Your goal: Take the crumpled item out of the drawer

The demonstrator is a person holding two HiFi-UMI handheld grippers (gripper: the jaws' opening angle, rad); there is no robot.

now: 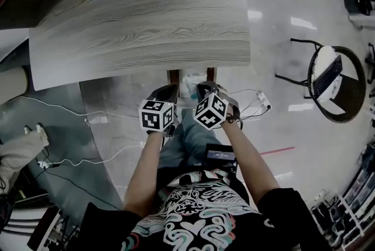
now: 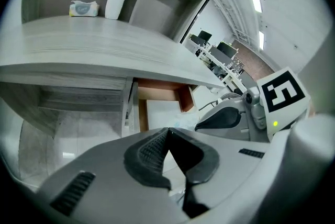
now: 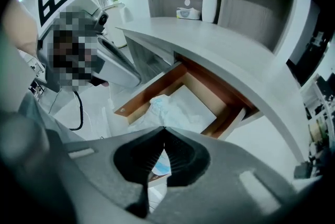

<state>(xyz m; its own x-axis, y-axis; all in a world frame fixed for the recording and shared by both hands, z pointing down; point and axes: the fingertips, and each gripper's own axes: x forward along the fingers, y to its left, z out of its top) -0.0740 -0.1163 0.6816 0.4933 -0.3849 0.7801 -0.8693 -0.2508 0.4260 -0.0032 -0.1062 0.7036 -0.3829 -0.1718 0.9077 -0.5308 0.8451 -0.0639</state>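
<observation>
The grey wood-grain worktop (image 1: 140, 21) fills the far half of the head view. Under its near edge the drawer (image 3: 129, 104) stands pulled out, with brown wooden sides and a pale floor. Both tools hang just in front of the drawer, side by side and close together. The left tool (image 2: 167, 134) has its jaws brought together at the tips with nothing between them, and the right tool (image 3: 164, 134) is likewise closed and empty, aimed down at the drawer's near end.

The crumpled item (image 3: 168, 107) lies inside the drawer at its near end, close behind the front rail, a white and pale blue bunch of thin sheet or film. Whether it is paper, cloth or plastic cannot be told.

It looks light and soft, likely to squash and change shape under the pads instead of resisting, and perhaps slippery if it is film. It is probably not fragile. The best hold would be across a raised fold on its upper side, with jaws opened wide first, since a pinch low against the drawer floor could catch only a loose corner
</observation>
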